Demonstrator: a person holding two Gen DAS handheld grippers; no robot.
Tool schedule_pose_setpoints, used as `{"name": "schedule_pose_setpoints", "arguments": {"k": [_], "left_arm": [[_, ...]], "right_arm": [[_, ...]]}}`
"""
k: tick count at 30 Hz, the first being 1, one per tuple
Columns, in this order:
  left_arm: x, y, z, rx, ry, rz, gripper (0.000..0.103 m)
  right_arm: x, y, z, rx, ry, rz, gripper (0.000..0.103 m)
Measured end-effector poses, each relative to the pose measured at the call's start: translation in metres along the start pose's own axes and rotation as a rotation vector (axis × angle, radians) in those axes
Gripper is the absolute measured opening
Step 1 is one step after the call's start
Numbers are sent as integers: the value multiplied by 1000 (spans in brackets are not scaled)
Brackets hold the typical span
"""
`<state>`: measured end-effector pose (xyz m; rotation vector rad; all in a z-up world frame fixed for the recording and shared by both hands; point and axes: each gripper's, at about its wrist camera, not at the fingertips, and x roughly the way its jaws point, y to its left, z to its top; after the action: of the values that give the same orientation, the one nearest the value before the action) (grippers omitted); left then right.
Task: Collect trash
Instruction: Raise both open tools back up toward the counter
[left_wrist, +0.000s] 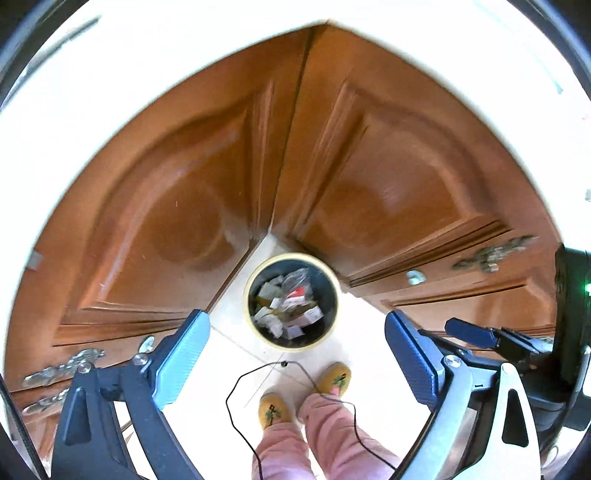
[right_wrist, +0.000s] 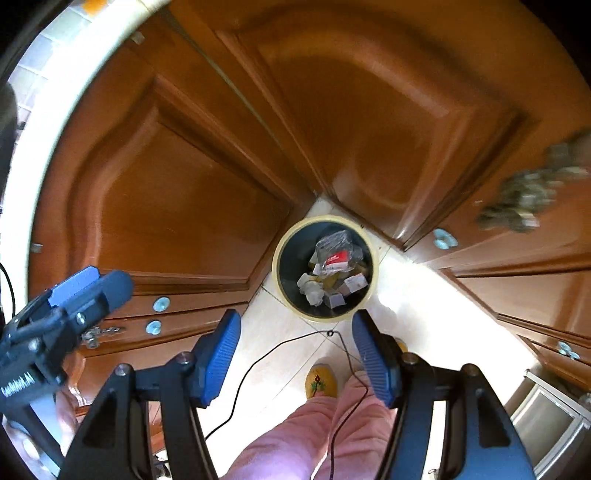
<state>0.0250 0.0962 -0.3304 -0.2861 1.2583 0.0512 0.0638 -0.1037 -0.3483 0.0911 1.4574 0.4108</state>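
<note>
Round cream-rimmed trash bin (left_wrist: 291, 301) stands on pale tiled floor (left_wrist: 373, 332) in corner between glossy wooden cabinet doors (left_wrist: 155, 206), holding crumpled paper, cartons, plastic wrap. Left gripper (left_wrist: 291, 356), right gripper (right_wrist: 295, 356) overhead, ribbed blue fingers (right_wrist: 218, 363) spread, empty. Black cable (left_wrist: 236, 391) beside yellow slippers (left_wrist: 273, 410).

Brown wooden cabinet doors (left_wrist: 177, 192) fill ten to two o'clock; yellow slippers (left_wrist: 273, 410) and a black cable (left_wrist: 236, 387) lie on the pale floor tiles (left_wrist: 229, 325) at six.

Glossy wooden cabinet doors (left_wrist: 177, 184), crumpled paper and plastic in bin (left_wrist: 258, 334).
</note>
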Motion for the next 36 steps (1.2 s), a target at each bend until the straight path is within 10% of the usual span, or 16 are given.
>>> {"name": "schedule_pose_setpoints", "arguments": {"k": [24, 36], "left_arm": [[-230, -97, 9, 268, -258, -53, 102], [-306, -156, 26, 323, -422, -49, 102]], "right_arm": [[-284, 16, -63, 118, -548, -123, 68], [-356, 31, -74, 140, -686, -202, 68]]}}
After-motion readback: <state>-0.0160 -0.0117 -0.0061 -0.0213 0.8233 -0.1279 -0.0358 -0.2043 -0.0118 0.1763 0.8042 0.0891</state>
